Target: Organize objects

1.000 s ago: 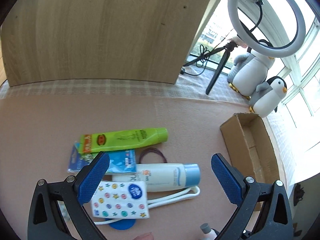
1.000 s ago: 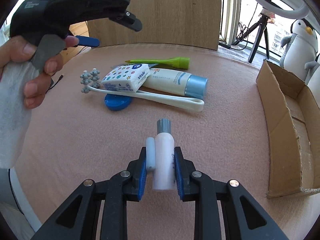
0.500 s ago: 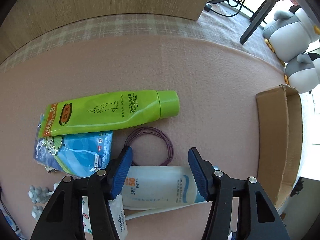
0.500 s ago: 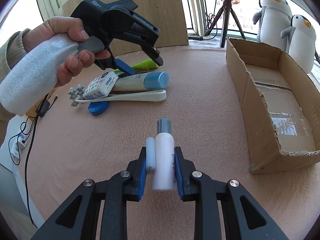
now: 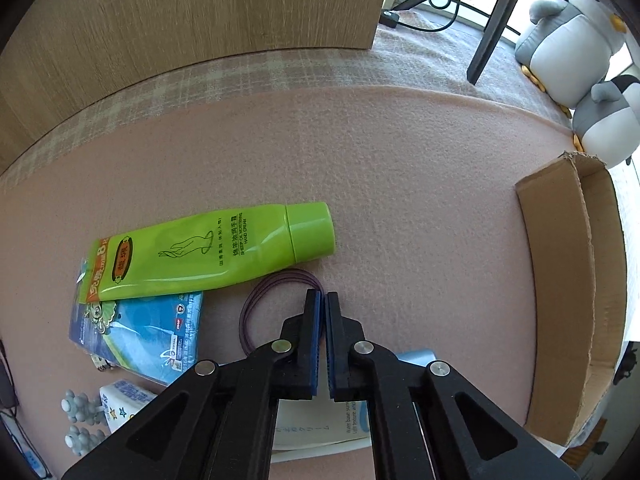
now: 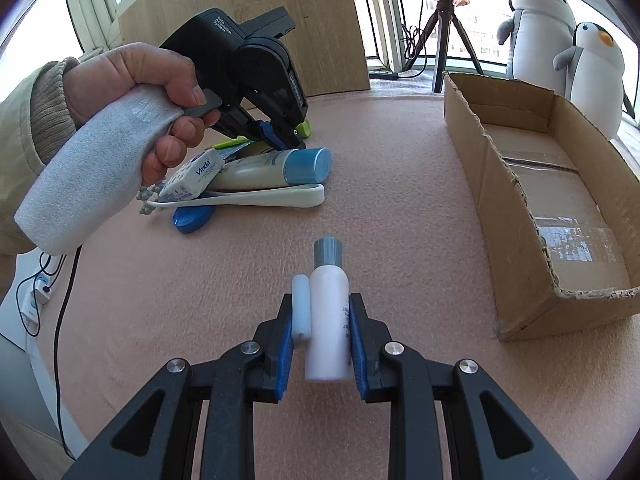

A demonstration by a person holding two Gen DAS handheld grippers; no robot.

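Where fingers (image 5: 316,312) meet, purple hair ties (image 5: 256,300).

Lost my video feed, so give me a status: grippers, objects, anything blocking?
Left gripper shut on purple hair tie. Right gripper shut on white bottle, held above the mat. Cardboard box open at right, path clear.

Black claw (image 6: 320,344) with blue pads (image 6: 285,360), silver screws.

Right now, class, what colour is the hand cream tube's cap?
Lime green cap, clearest in the left wrist view.
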